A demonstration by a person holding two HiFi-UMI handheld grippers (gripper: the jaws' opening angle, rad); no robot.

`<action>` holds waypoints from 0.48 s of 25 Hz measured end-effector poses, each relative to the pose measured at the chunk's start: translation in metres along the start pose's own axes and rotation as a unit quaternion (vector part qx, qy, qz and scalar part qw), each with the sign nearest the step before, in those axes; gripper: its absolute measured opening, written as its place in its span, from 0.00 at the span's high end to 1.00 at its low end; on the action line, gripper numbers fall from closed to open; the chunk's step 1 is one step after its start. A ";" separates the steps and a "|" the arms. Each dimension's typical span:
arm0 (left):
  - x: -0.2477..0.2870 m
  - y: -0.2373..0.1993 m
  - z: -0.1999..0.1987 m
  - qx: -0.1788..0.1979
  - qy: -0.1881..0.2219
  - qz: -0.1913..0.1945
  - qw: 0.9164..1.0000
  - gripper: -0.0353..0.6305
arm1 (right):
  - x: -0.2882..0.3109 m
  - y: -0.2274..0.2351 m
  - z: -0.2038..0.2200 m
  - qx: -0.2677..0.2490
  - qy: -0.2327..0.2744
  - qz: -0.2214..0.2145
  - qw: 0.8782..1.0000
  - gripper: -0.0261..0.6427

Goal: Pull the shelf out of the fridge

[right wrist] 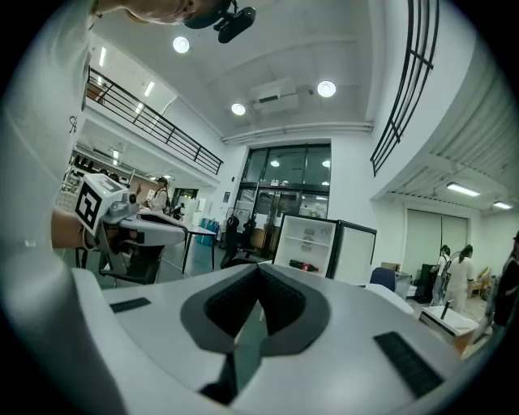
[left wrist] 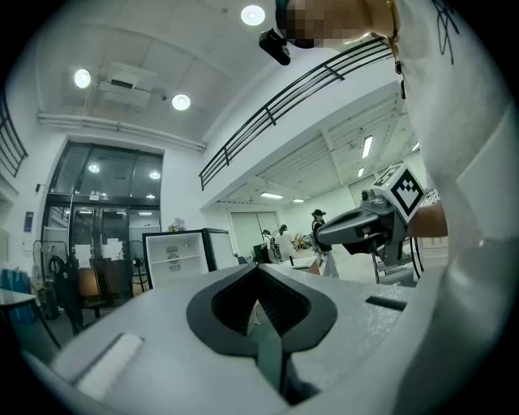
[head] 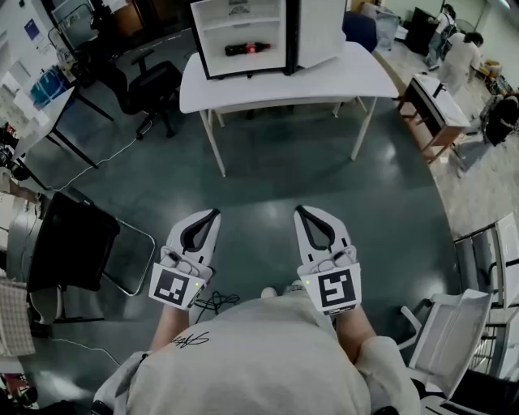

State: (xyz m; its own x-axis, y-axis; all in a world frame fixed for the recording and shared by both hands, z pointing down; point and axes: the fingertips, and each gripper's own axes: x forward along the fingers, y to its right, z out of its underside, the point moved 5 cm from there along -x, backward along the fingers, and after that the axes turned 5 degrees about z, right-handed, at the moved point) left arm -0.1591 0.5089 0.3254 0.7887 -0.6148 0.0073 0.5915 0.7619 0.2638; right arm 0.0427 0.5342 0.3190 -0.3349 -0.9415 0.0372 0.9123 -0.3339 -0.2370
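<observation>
White all over, the shelf spans the upper part of the open mini fridge. The fridge stands on the far worktop, with its door swung out to the right. The shelf reads as a thin, flat, bare panel, the same white as the fridge walls. Whether it is plastic or coated glass cannot be told from this far off. A dark bottle with a red label lies on its side on the level below, not on this shelf.

I judge the shelf light and stiff, probably smooth and a little slippery, and likely resting on side ledges. The middle of its front edge looks the best place to pinch. A level, straight pull toward the near side should keep it from jamming or tipping.

The left tool and right tool are both clenched on nothing. They are held level close to the person's body, well apart from the fridge.
</observation>
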 end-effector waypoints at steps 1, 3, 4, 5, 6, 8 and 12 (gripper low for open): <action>-0.001 0.002 0.001 0.008 -0.008 0.002 1.000 0.94 | -0.001 -0.001 -0.002 0.000 -0.006 0.000 1.000 0.94; -0.003 0.004 0.005 0.019 -0.025 0.004 0.999 0.94 | -0.004 -0.004 -0.005 0.001 -0.008 -0.002 1.000 0.94; -0.004 0.005 0.006 0.016 -0.029 0.004 0.999 0.94 | -0.005 -0.006 -0.006 -0.001 -0.004 -0.003 1.000 0.94; -0.006 0.003 0.007 0.010 -0.029 0.004 1.000 0.94 | -0.005 -0.008 -0.006 -0.005 -0.002 -0.005 1.000 0.94; -0.007 0.001 0.009 0.003 -0.027 0.004 1.000 0.94 | -0.006 -0.011 -0.006 -0.009 -0.002 -0.006 1.000 0.94; -0.009 -0.004 0.011 -0.007 -0.022 0.003 1.000 0.94 | -0.007 -0.014 -0.001 -0.016 -0.010 -0.007 1.000 0.94; -0.007 -0.002 0.018 -0.011 -0.024 0.015 1.000 0.94 | -0.013 -0.010 0.008 -0.022 -0.017 0.003 1.000 0.94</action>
State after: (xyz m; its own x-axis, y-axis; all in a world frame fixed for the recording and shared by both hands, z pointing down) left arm -0.1691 0.5084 0.3419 0.7973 -0.6006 0.0606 0.5721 0.7838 0.2413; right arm 0.0395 0.5499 0.3290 -0.3200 -0.9449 0.0692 0.9028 -0.3263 -0.2803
